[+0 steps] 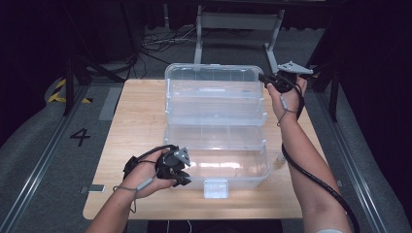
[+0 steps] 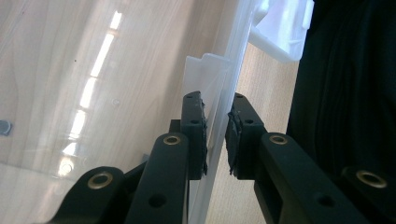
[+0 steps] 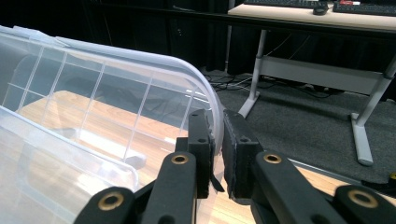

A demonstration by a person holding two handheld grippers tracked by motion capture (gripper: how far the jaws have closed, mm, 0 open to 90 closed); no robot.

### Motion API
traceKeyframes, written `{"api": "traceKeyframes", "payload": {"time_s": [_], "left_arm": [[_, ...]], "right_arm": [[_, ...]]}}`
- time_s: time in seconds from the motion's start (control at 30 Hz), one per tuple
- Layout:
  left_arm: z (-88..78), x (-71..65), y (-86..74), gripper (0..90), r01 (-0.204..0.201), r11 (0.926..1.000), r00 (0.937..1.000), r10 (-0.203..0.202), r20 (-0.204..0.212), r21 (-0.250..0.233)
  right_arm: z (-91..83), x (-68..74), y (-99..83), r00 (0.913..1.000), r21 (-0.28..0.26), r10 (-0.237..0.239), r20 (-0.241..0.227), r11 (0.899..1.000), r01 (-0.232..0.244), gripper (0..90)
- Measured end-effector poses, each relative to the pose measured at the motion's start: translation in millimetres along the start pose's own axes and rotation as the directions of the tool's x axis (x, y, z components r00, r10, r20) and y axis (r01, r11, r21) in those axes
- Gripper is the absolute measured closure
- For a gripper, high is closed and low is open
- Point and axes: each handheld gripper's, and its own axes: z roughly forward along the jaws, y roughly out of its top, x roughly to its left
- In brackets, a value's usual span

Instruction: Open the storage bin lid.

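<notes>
— Gripper on my left [image 1: 180, 175] first: what's it doing?

— It's pinched narrow on the front wall of the clear plastic box [image 1: 228, 170], at the near left corner, lower middle of the high view. In the left gripper view the thin wall stands between my pads [image 2: 196, 135], which press on it from both sides.

— And the right gripper [image 1: 265, 80]?

— Clamped just as narrow on the rim of the open lid [image 1: 214, 90], at its far right corner, upper right of centre. The right gripper view shows the curved lid edge [image 3: 212, 109] nipped between the jaws.

— How will it handle, you think?

— Light, I'd judge; nothing inside that I can make out. The walls are thin and glossy, so probably slippery and a bit springy. The lid will likely flex if I push from one corner alone. The rims look stiffer than the flat panels, so that's where I'd keep my hold, and not squeeze hard, since clear plastic like this can crack.

— Count for me.

— One box with one hinged lid, one white latch [image 1: 216, 188] at the front, two grippers, all on one wooden tabletop [image 1: 136, 121].
</notes>
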Motion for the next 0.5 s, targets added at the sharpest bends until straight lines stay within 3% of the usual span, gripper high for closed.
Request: {"api": "traceKeyframes", "payload": {"time_s": [0.5], "left_arm": [[0.4,1.9,-0.7,78.9,0.002,1.0,0.9999,-0.002,0.016,-0.006]], "right_arm": [[13.6,-5.2,-4.8,1.0,0.025,-0.002,0.002,1.0,0.002,82.5]]}}
